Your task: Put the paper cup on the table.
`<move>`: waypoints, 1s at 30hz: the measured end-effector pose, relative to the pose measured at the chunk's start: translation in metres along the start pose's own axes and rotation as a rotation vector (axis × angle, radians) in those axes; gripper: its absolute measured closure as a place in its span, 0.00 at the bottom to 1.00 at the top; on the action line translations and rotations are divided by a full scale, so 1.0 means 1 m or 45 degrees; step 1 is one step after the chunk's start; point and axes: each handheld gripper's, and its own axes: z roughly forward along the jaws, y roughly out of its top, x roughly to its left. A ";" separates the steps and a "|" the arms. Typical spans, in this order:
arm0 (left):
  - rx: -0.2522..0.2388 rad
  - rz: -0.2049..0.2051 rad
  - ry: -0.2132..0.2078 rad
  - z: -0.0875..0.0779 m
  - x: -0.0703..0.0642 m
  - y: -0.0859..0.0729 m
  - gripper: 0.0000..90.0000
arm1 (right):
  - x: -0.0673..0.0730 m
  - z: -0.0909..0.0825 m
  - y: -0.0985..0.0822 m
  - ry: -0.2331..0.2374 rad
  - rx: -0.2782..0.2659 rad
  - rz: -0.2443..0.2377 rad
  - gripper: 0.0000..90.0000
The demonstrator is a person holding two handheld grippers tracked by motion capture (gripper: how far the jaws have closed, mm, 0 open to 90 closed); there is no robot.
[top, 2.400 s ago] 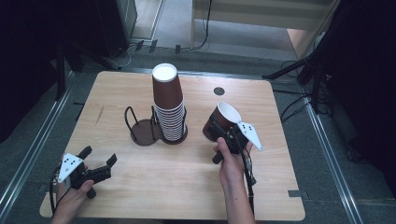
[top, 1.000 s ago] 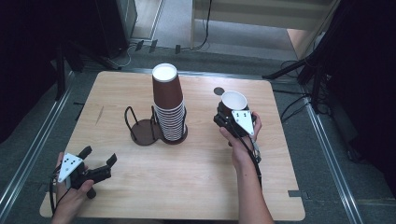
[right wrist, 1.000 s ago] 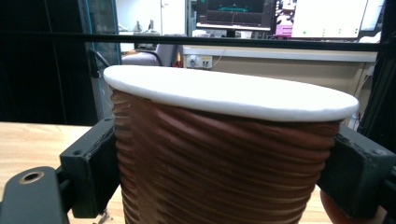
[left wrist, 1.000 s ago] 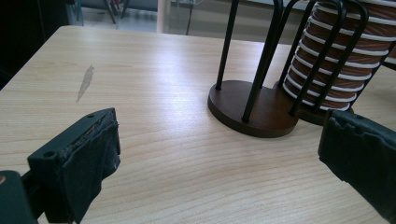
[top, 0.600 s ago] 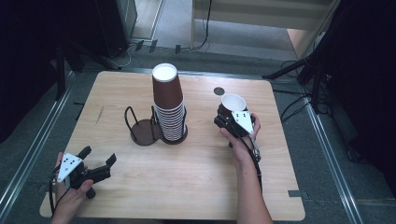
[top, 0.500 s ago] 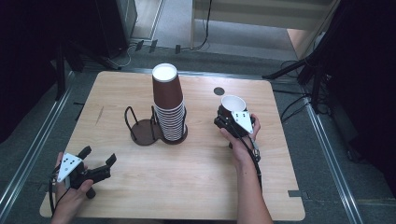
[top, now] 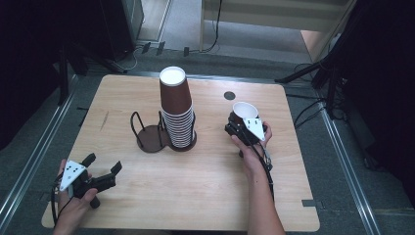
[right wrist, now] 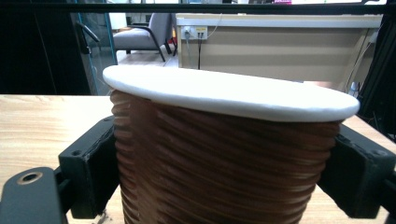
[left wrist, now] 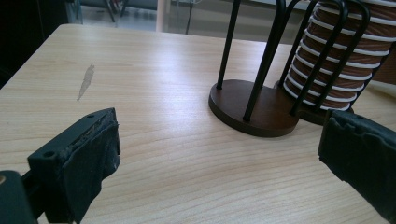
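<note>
My right gripper (top: pixel 238 126) is shut on a brown ribbed paper cup (top: pixel 244 112) with a white rim, held upright with its mouth up over the right part of the table. In the right gripper view the cup (right wrist: pixel 224 154) sits between both jaws of the right gripper (right wrist: pixel 224 177). A tall stack of the same cups (top: pixel 175 110), mouths down, stands in a black wire holder (top: pixel 149 137) at the table's middle. My left gripper (top: pixel 103 163) is open near the front left corner, with nothing between the jaws. Its own view puts the left gripper (left wrist: pixel 219 158) facing the holder (left wrist: pixel 252 105) and the stack (left wrist: pixel 341 51).
The wooden table (top: pixel 195 196) has a black round grommet (top: pixel 229 95) at the back right and a faint grey mark (top: pixel 104 120) at the left. The holder's left ring has no cups in it. Dark floor and metal rails surround the table.
The right gripper has turned the cup from tilted to upright and carried it farther back and right, then held almost still. The left gripper has stayed put.
</note>
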 end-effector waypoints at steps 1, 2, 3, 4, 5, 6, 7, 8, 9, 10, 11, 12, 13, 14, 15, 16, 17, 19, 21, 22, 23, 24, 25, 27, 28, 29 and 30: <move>0.006 0.004 -0.002 0.000 0.000 0.000 0.00 | -0.001 0.001 -0.002 -0.006 0.010 -0.004 0.12; 0.006 0.004 -0.002 0.000 0.000 0.000 0.00 | -0.001 0.001 -0.002 -0.006 0.010 -0.004 0.12; 0.004 0.007 0.000 0.000 -0.001 0.000 0.00 | -0.001 0.002 -0.004 -0.004 0.014 -0.001 0.12; 0.005 0.008 0.000 0.000 -0.001 0.000 0.00 | -0.001 0.002 -0.004 -0.002 0.017 0.003 0.12; 0.005 0.006 -0.001 0.000 -0.001 0.000 0.00 | -0.001 0.001 -0.004 -0.001 0.017 0.001 0.12; 0.007 0.006 -0.002 0.000 0.000 0.000 0.00 | -0.001 0.001 -0.004 0.001 0.018 -0.001 0.12; 0.008 0.004 -0.003 0.000 0.000 0.000 0.00 | -0.002 0.001 -0.004 0.001 0.017 -0.005 0.12; 0.008 0.004 -0.006 0.000 0.000 0.000 0.00 | -0.002 0.001 -0.004 0.004 0.020 -0.001 0.12; 0.006 0.007 -0.009 0.000 0.000 0.000 0.00 | -0.002 0.001 -0.005 0.005 0.020 -0.002 0.12; 0.005 0.006 -0.009 0.000 -0.001 0.000 0.00 | -0.002 0.000 -0.005 0.003 0.016 -0.002 0.11; 0.008 0.010 -0.008 0.000 -0.001 0.000 0.00 | -0.002 0.000 -0.005 0.009 0.016 0.001 0.11; 0.009 0.009 -0.009 0.000 -0.001 0.000 0.00 | -0.003 0.000 -0.005 0.009 0.017 0.002 0.11; 0.009 0.009 -0.009 0.000 -0.001 0.000 0.00 | -0.003 0.000 -0.005 0.012 0.021 0.003 0.11; 0.009 0.008 -0.011 0.000 -0.001 0.000 0.00 | -0.003 0.000 -0.005 0.013 0.023 0.005 0.11; 0.009 0.008 -0.011 0.000 -0.001 0.000 0.00 | -0.003 0.000 -0.005 0.013 0.023 0.005 0.11; 0.011 0.008 -0.011 0.000 -0.001 0.000 0.00 | -0.003 -0.001 -0.004 0.020 0.028 0.005 0.10; 0.011 0.006 -0.011 0.000 -0.001 0.000 0.00 | -0.003 -0.001 -0.004 0.022 0.031 0.009 0.10; 0.012 0.006 -0.011 0.000 -0.001 0.000 0.00 | -0.004 -0.002 -0.004 0.027 0.033 0.007 0.10; 0.015 0.007 -0.011 0.000 -0.001 0.000 0.00 | -0.004 -0.003 -0.005 0.035 0.029 -0.001 0.10; 0.015 0.007 -0.011 0.000 -0.001 0.000 0.00 | -0.004 -0.003 -0.005 0.039 0.030 -0.008 0.10; 0.015 0.007 -0.012 0.000 -0.001 0.000 0.00 | -0.004 -0.004 -0.005 0.040 0.033 -0.009 0.10; 0.012 0.005 -0.012 0.000 -0.001 0.000 0.00 | -0.004 -0.004 -0.005 0.041 0.035 -0.009 0.10; 0.012 0.007 -0.011 0.000 -0.001 0.000 0.00 | -0.004 -0.005 -0.005 0.041 0.038 -0.008 0.10; 0.012 0.008 -0.012 0.001 -0.001 0.000 0.00 | -0.003 -0.006 -0.005 0.038 0.040 -0.003 0.09; 0.012 0.008 -0.012 0.001 -0.001 0.000 0.00 | -0.003 -0.006 -0.005 0.038 0.040 -0.003 0.09; 0.016 0.008 -0.012 0.001 -0.001 0.000 0.00 | -0.004 -0.007 -0.006 0.041 0.045 -0.009 0.09; 0.016 0.005 -0.014 0.001 -0.001 0.000 0.00 | -0.004 -0.007 -0.006 0.041 0.047 -0.008 0.09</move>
